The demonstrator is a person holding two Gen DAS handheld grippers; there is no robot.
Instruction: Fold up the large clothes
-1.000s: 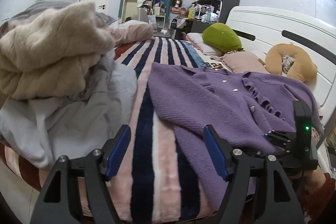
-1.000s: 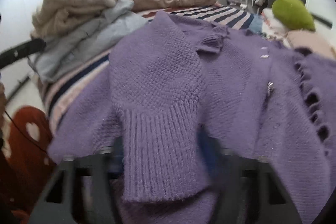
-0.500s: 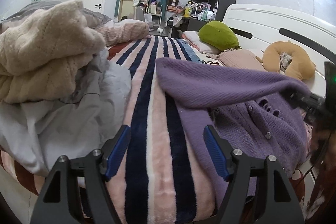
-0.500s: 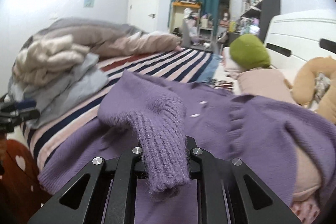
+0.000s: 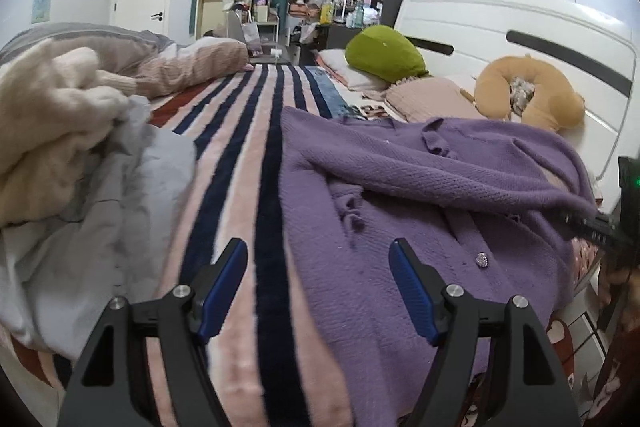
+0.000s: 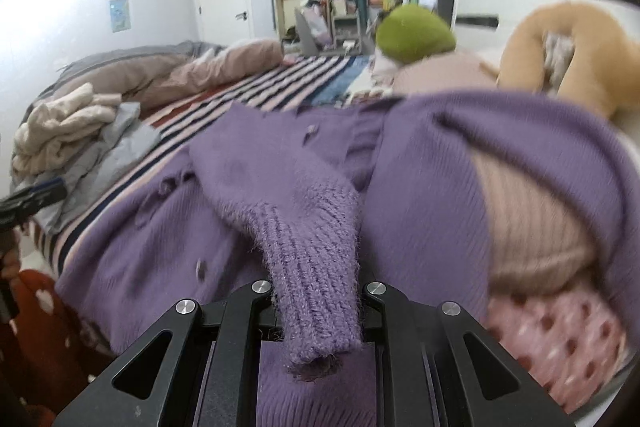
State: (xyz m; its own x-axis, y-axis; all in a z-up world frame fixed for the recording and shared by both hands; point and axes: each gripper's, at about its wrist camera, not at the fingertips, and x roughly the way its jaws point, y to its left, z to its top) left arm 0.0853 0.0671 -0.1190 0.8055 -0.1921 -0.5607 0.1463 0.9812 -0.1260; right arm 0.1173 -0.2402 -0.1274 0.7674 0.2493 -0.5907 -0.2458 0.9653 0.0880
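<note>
- While my left gripper [image 5: 318, 291] hangs low over the bed [image 5: 240, 163] with its jaws spread wide and nothing between them, the heap of cream and grey clothes [image 5: 80, 155] sits off beyond my left fingertip, well apart from the work.
- Straight ahead of those spread jaws is bare striped blanket; the purple cardigan [image 5: 420, 227] starts just past my right fingertip and runs away to the right, its near hem hanging over the bed edge.
- Across the cardigan's front lies its sleeve [image 5: 440, 175], long axis stretching from the far shoulder ahead of me out towards my right gripper [image 5: 600, 227] at the far right.
- From the right wrist, my right gripper's jaws are pressed together on the ribbed cuff [image 6: 316, 287], which droops back between them while the sleeve leads forward and leftward over the cardigan body.
- I judge the right hand owns the next move: lay the sleeve flat across the chest. My left is nearer the left edge and hem, so it would take the following fold.
</note>
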